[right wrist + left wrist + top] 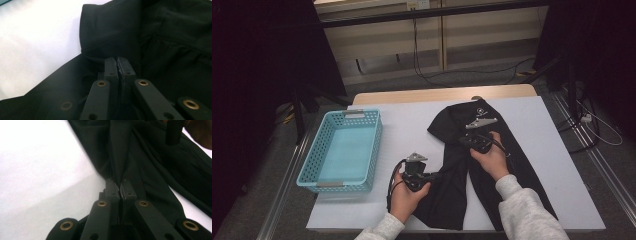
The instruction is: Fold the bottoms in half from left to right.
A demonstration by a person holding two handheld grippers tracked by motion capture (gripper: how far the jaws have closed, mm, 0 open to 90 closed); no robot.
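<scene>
A black garment [518, 167] lies spread on the white table cover [412, 125], with two long parts running toward the front edge. At the garment's left edge, my left gripper [433, 175] is shut on a fold of its cloth; in the left gripper view that fold [119, 157] rises as a ridge straight out of the closed left gripper [119, 185]. My right gripper [466, 141] is over the garment's upper middle. Its jaws are pressed together at the tips [118, 62], where a raised edge of the black garment [110, 32] meets them.
A light blue perforated basket [310, 165] stands on the left of the table with nothing in it. White cover shows between basket and garment and to the right of the garment. Cables lie on the floor beyond the table's far edge.
</scene>
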